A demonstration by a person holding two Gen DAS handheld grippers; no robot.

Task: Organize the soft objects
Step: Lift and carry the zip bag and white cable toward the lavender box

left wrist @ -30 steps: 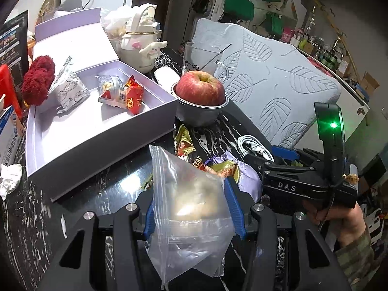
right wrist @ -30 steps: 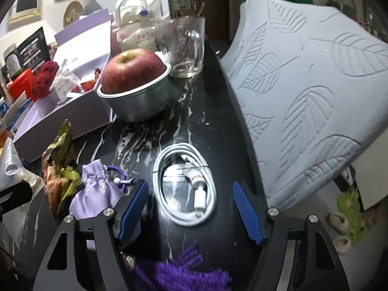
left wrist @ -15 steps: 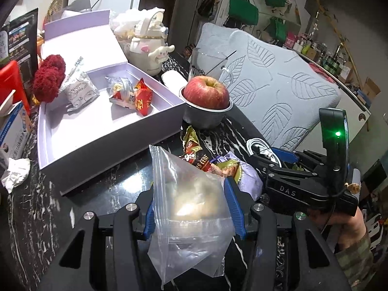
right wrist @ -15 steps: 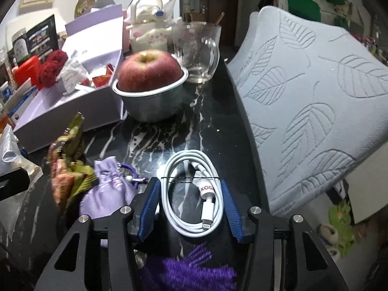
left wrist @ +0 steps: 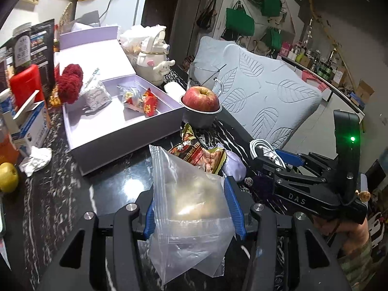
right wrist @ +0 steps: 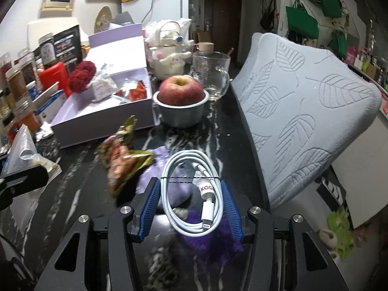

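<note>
My left gripper (left wrist: 190,202) is shut on a clear zip bag (left wrist: 186,208) with something pale inside, held above the black marble counter. My right gripper (right wrist: 191,201) is shut on a coiled white cable (right wrist: 194,189), lifted off the counter; in the left wrist view the right gripper (left wrist: 278,157) and cable (left wrist: 264,149) show at the right. Below lie a lilac pouch (right wrist: 167,181), a purple tassel (right wrist: 208,240) and snack packets (right wrist: 121,160). The open lilac box (left wrist: 116,121) holds wrapped sweets (left wrist: 145,100), a white packet and a red pompom (left wrist: 70,82).
An apple in a metal bowl (right wrist: 181,104), a glass mug (right wrist: 213,75) and a white character kettle (right wrist: 169,60) stand behind the loose items. A leaf-pattern pillow (right wrist: 303,111) borders the counter's right edge. Jars, a red container and small cartons crowd the left.
My right gripper closed on the white cable and lifted it off the counter. Both grippers rose and drew back, the left one still holding the zip bag.
</note>
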